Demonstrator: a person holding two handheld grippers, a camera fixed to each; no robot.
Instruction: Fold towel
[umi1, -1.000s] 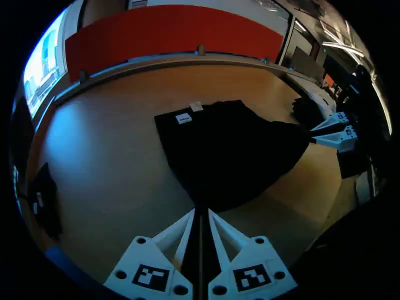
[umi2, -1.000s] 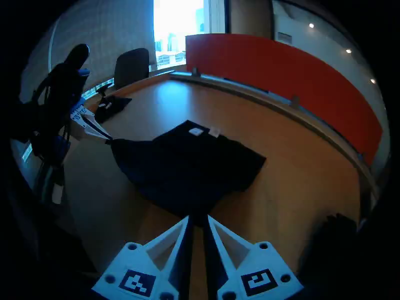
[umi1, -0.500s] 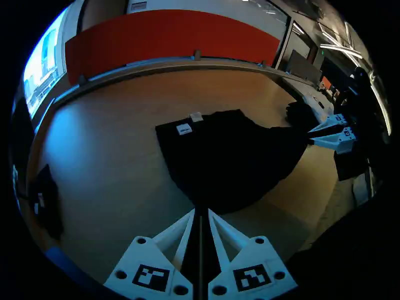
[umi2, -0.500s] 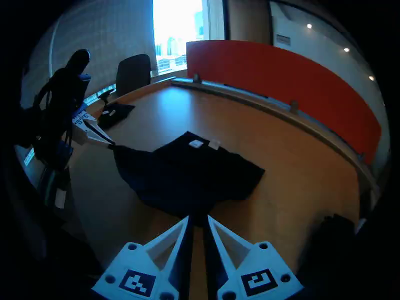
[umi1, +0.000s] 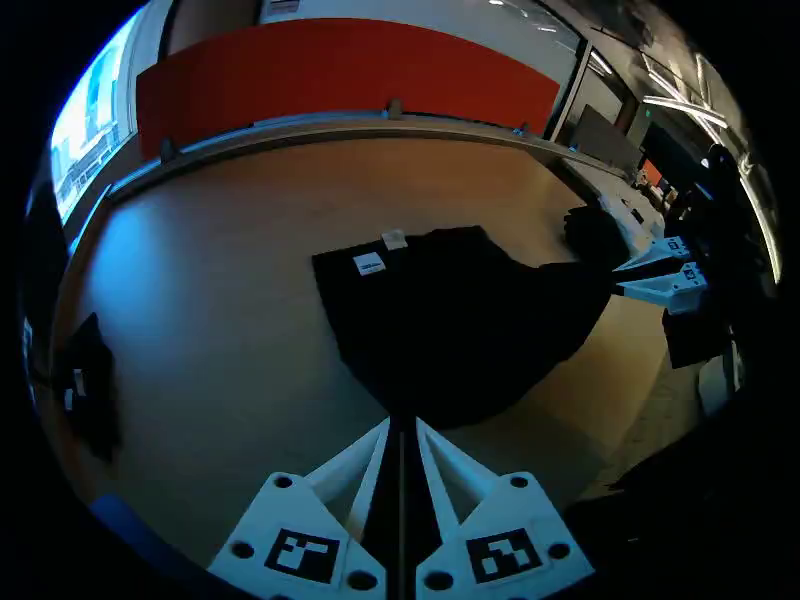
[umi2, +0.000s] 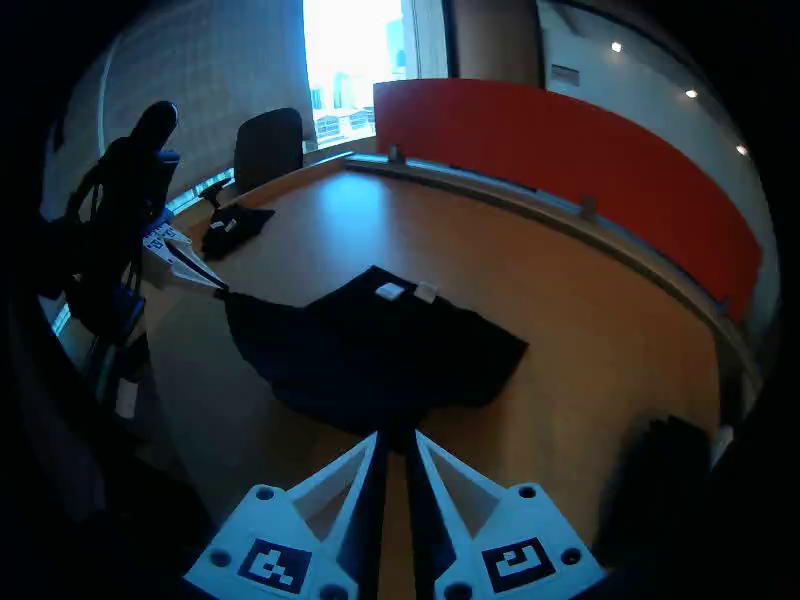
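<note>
The dark towel (umi1: 450, 310) lies partly on the wooden table (umi1: 220, 300), with its near edge raised between the two grippers. The left gripper (umi1: 400, 432) is clenched on one near corner, the right gripper (umi2: 392, 435) on the other (the white labels (umi1: 368, 263) sit at the far edge). To fold well, I would carry both corners forward together, at equal height and with the edge taut, onto the far corners.
</note>
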